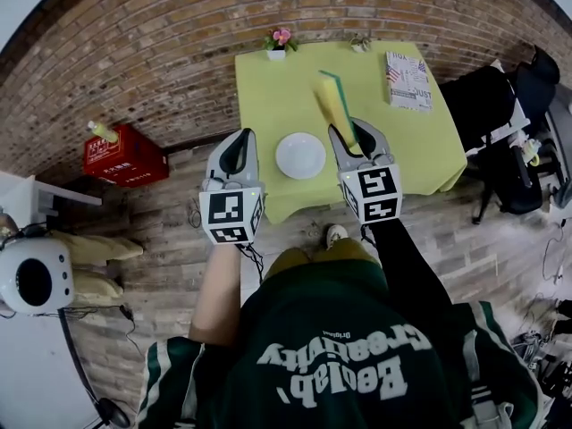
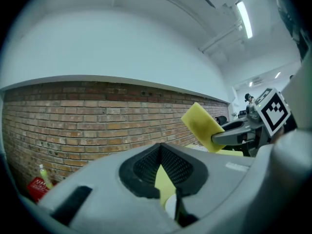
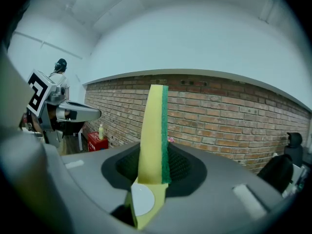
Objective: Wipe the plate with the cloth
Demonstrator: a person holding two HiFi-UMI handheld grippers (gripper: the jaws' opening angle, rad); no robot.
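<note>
A white plate lies near the front edge of a yellow-green table. My right gripper is shut on a yellow sponge with a green scrub face, held up above the table just right of the plate. In the right gripper view the sponge stands upright between the jaws, and the plate shows below it. My left gripper hovers left of the plate, shut and empty. The left gripper view shows the sponge in the right gripper.
A magazine lies at the table's far right, and a small flower pot stands at its far edge. A red crate sits on the wooden floor at left. Black chairs stand to the right. A brick wall runs behind.
</note>
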